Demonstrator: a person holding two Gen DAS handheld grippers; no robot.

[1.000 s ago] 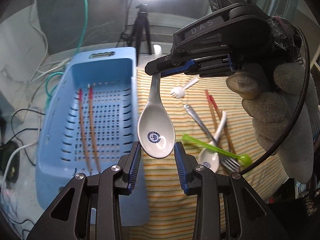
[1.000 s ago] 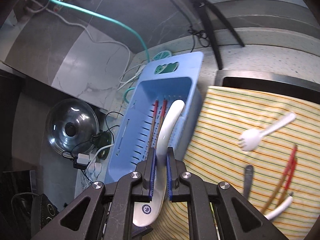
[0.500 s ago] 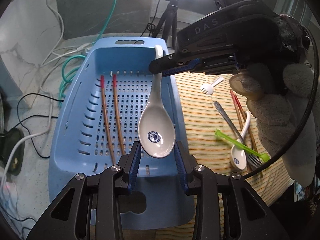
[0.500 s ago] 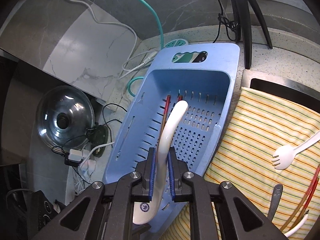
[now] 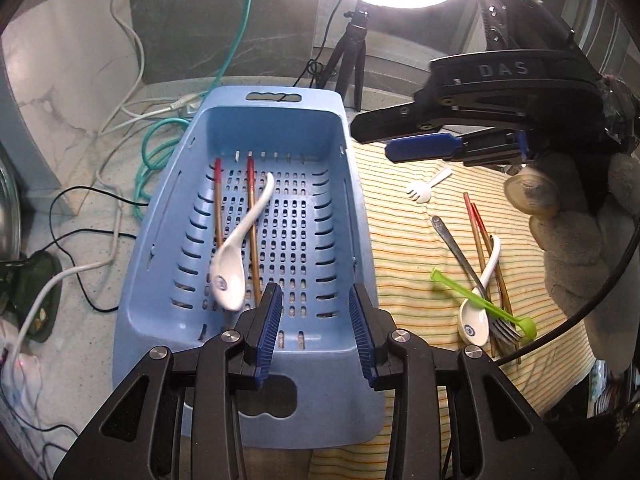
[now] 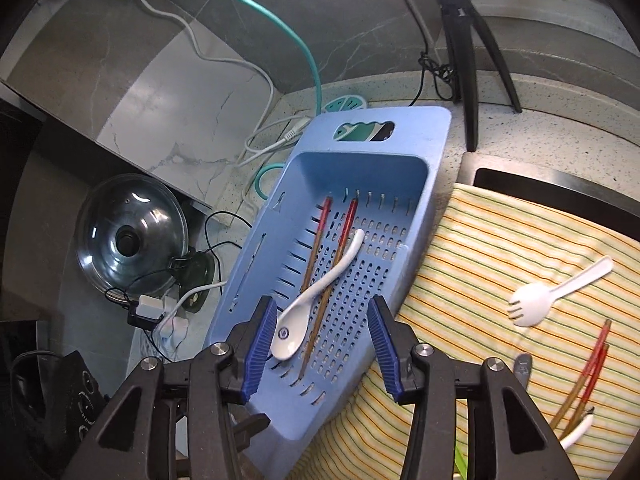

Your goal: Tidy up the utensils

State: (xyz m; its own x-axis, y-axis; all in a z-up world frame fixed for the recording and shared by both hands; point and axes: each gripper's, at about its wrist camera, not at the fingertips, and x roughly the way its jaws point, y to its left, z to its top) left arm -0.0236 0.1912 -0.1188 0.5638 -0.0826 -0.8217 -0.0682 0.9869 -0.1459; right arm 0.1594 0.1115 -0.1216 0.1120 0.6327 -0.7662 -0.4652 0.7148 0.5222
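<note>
- Lying in the blue perforated basket (image 6: 416,184), the white ceramic soup spoon (image 6: 316,296) rests slantwise across the two red-tipped chopsticks (image 6: 332,264) already there, bowl at the near end, handle pointing far.
- Right hand-held gripper (image 6: 320,344): its jaws are opening, with nothing between the pads; the spoon sits below and free of them.
- Left hand-held gripper (image 5: 316,328): jaws part-way apart and empty, hovering over the near end of the basket.
- Left on the striped cloth (image 5: 400,208) to the right: a white plastic spork (image 6: 556,296), a metal fork (image 5: 472,276), a second white spoon (image 5: 480,296), a green plastic pick (image 5: 480,300) and another pair of chopsticks (image 5: 484,248), the last four heaped together.
- Risk, as I judge it: the spoon's blurred bowl in the left view suggests it is not settled; it could rock against the chopsticks and knock them askew.
- Risk: the heaped utensils overlap, so a grab at one may drag or flick its neighbours off the cloth.
- Risk: the two hand-held grippers sit close over the basket and could clash if both reach at once.
</note>
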